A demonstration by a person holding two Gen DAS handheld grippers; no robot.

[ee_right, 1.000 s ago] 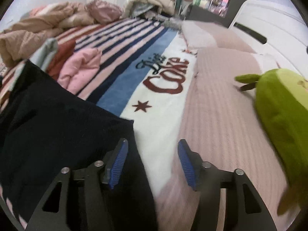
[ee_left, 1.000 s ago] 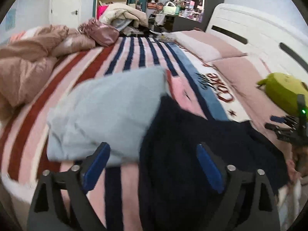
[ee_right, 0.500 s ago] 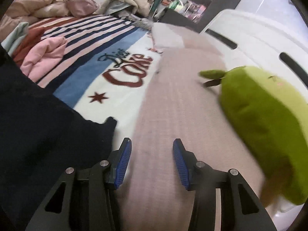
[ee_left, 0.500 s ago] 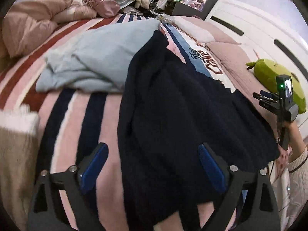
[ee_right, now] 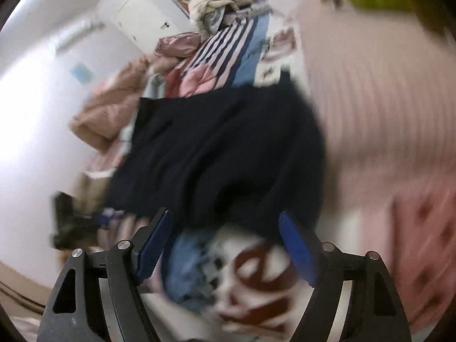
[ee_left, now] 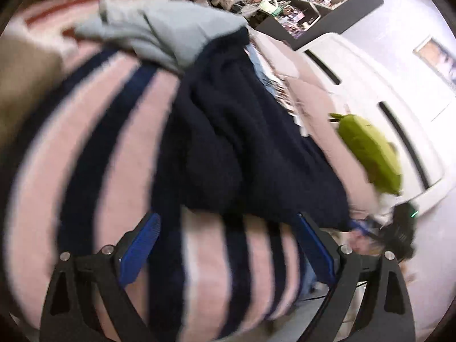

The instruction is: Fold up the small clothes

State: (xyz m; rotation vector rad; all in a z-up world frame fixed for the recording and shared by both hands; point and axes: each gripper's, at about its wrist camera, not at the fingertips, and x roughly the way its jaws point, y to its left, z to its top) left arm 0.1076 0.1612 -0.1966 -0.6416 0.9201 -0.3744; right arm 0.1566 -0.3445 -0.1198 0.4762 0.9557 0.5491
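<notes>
The dark navy knitted garment (ee_left: 242, 142) lies spread on the pink-and-navy striped blanket (ee_left: 94, 154) covering the bed, its near edge just beyond both sets of tongs. Left tongs (ee_left: 226, 249) hang over the stripes, blue pads wide apart, gripping nothing. Right tongs (ee_right: 225, 249) hover by the garment's other edge (ee_right: 216, 148), pads equally spread and empty. A crumpled pale blue-grey cloth (ee_left: 159, 34) touches the garment's far end. Off to the side, a lime-green plush toy (ee_left: 370, 151) rests near the white headboard (ee_left: 399, 91). Both views are motion-blurred.
</notes>
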